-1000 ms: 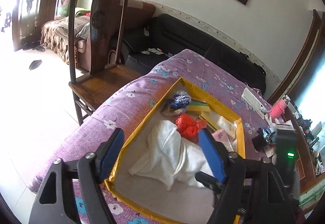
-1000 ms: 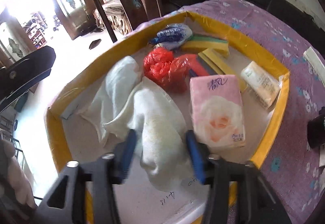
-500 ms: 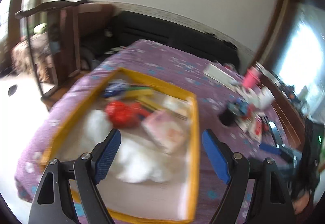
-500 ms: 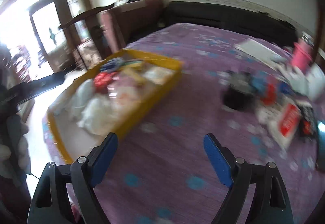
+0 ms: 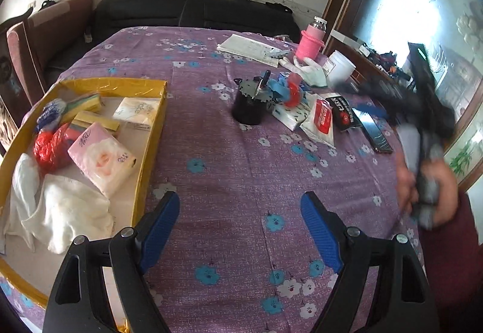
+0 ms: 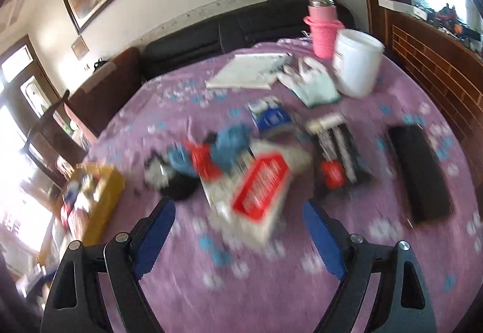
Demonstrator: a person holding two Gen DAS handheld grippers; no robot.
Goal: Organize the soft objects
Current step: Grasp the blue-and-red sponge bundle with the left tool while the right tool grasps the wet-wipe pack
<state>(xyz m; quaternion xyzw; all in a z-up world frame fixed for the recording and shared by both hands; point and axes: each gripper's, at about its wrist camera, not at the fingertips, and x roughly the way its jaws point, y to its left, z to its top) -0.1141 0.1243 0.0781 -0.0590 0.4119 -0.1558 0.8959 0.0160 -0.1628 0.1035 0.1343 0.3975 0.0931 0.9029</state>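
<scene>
Both hand-held grippers, left gripper [image 5: 240,227] and right gripper [image 6: 238,230], are hovering wide apart and empty. The red-and-white plastic tissue packet [image 6: 256,191] is lying ahead of the right gripper on the purple floral tablecloth [image 5: 241,176]; likely light, squashy, slippery, best pinched mid-body. The yellow cardboard tray [image 5: 151,133] is sitting at the left, and a black sofa [image 5: 193,12] is standing behind.

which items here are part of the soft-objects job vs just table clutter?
Job:
yellow tray
white cloth
pink tissue pack
red plastic bag
red-label tissue pack, on the table and likely next

Clutter:
black cup
pink bottle
white tub
phone
papers
</scene>
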